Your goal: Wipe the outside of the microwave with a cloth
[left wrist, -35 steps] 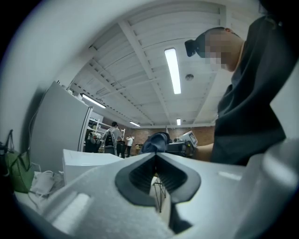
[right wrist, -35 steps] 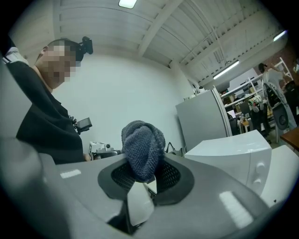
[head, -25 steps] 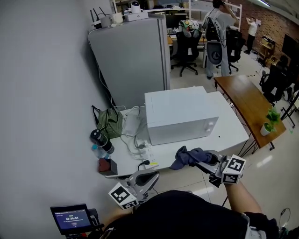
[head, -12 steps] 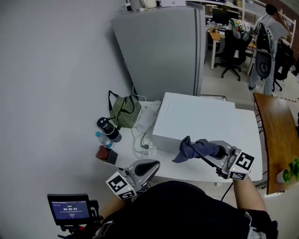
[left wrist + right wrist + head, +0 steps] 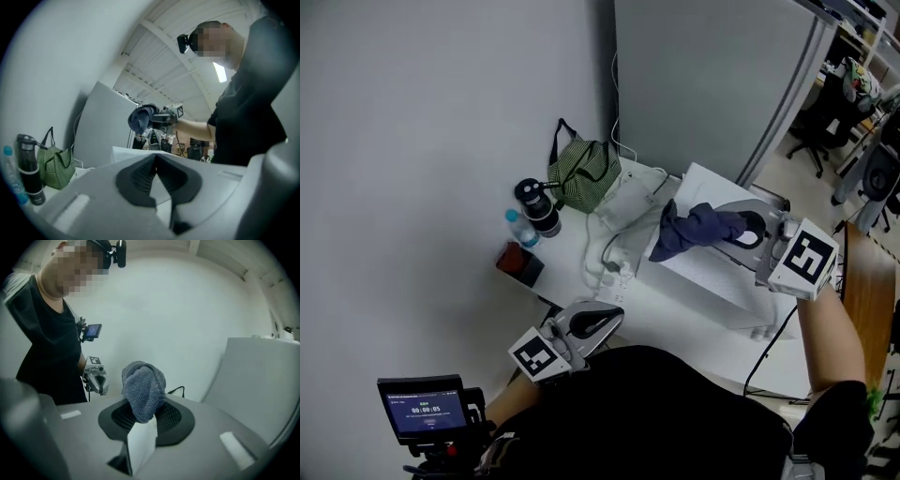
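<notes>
Your right gripper (image 5: 733, 226) clamps the blue cloth (image 5: 692, 230) above the microwave (image 5: 712, 277); your left gripper (image 5: 596, 321) hangs closed and empty.

- The head view looks steeply down from above the person's shoulders, well clear of the white tabletop (image 5: 565, 261), and faces the pale grey wall (image 5: 412, 141). It takes in both the left gripper (image 5: 595, 323) and the right gripper (image 5: 733, 228).
- The left gripper view sits low near the table edge. It tilts up along its own jaws towards the ceiling and the right gripper (image 5: 165, 117).
- The right gripper view faces back at the person and the left gripper (image 5: 96, 378), with the blue-grey knitted cloth (image 5: 143, 390) close to the lens.
- The head and left gripper views share the green striped fabric bag (image 5: 586, 173) (image 5: 55, 166).
- The head and right gripper views share the small black screen (image 5: 422, 411) (image 5: 93, 331).
</notes>
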`<state>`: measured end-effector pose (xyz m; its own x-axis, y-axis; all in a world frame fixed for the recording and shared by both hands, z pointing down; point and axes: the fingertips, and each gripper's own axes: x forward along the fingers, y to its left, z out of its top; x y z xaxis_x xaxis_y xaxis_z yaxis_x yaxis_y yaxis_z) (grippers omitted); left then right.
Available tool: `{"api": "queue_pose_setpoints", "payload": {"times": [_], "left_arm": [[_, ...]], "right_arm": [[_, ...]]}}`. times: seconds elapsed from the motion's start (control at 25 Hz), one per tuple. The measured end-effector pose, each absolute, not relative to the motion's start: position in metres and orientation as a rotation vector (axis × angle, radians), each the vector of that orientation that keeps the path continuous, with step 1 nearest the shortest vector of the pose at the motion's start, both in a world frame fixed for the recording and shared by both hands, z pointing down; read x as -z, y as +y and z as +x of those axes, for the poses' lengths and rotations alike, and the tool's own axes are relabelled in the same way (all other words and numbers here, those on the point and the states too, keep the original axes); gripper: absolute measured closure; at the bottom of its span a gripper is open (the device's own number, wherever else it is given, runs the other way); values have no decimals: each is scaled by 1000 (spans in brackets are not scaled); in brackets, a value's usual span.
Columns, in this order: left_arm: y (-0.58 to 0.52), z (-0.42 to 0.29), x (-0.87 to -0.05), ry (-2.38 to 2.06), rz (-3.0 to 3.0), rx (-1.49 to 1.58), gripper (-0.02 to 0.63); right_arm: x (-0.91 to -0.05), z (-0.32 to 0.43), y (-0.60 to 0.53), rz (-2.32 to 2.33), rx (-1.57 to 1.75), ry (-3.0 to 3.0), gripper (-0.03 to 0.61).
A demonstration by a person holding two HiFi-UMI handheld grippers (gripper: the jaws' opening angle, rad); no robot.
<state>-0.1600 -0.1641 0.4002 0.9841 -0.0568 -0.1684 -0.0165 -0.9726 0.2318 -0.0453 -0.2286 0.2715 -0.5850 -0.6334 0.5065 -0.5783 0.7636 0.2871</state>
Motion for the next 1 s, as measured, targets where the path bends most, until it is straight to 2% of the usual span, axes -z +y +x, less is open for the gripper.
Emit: {"api": "queue_pose_setpoints", "payload": {"times": [0.24,0.6,0.84,1.0], "left_arm": [[-203,-167,-405,-102,2880,203,611],[-200,-179,-422,-410,2829,24,611],[-211,-191,-438,-486,2761,9,611],[-212,-193,-444,-497,2723,-6,611]], "right_arm": [[-332,-69,-328,483,69,-2141,499],[-551,-20,-326,-488,-130,-1450,500],[-608,-31,-286,-721,-427,-1333,500],[-635,-2,-290,-722,-539,-1171,500]]}}
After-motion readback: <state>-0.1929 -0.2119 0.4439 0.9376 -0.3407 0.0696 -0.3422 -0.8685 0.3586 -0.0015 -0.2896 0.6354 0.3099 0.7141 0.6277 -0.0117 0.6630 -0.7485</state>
